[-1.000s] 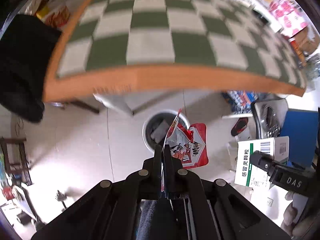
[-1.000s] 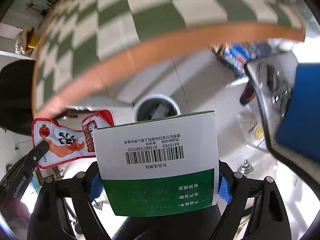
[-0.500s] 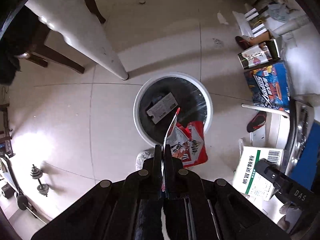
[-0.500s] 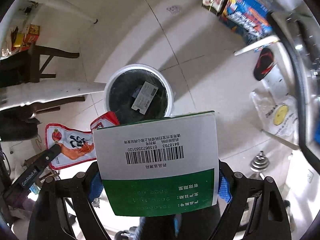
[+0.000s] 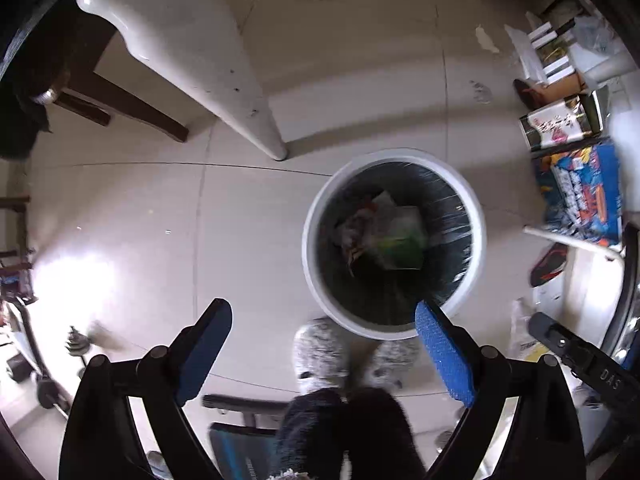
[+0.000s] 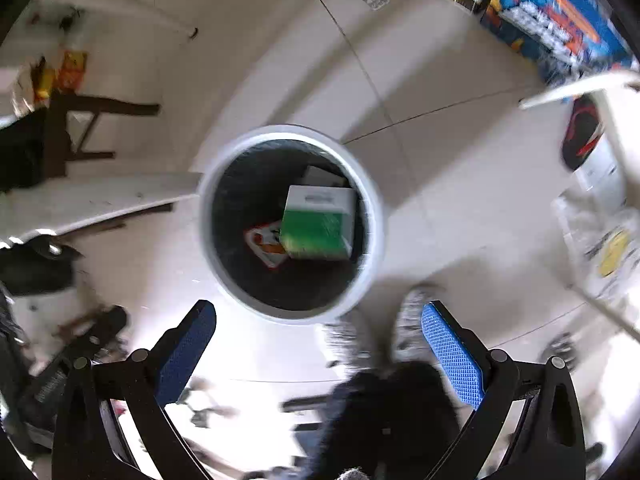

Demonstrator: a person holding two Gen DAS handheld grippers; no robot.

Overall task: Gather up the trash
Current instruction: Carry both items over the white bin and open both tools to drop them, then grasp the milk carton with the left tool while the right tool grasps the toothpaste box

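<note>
A round white trash bin (image 5: 314, 216) with a black liner stands on the tiled floor; it also shows in the right wrist view (image 6: 376, 216). Inside it lie the green-and-white medicine box (image 6: 318, 224) and the red snack wrapper (image 6: 264, 242); both look blurred in the left wrist view, the box (image 5: 400, 240) and the wrapper (image 5: 354, 226). My left gripper (image 5: 324, 326) is open and empty above the bin's near rim. My right gripper (image 6: 318, 326) is open and empty above the near rim too.
A white table leg (image 5: 240, 96) stands left of the bin. Colourful boxes (image 5: 580, 196) and a slipper (image 5: 550, 264) lie to the right. The person's grey slippers (image 5: 320, 356) are at the bin's near side. A dark chair (image 6: 60, 136) is at left.
Both grippers have opened and released their loads. The snack wrapper and the medicine box have dropped into the bin. The cameras now look further down over the bin.
</note>
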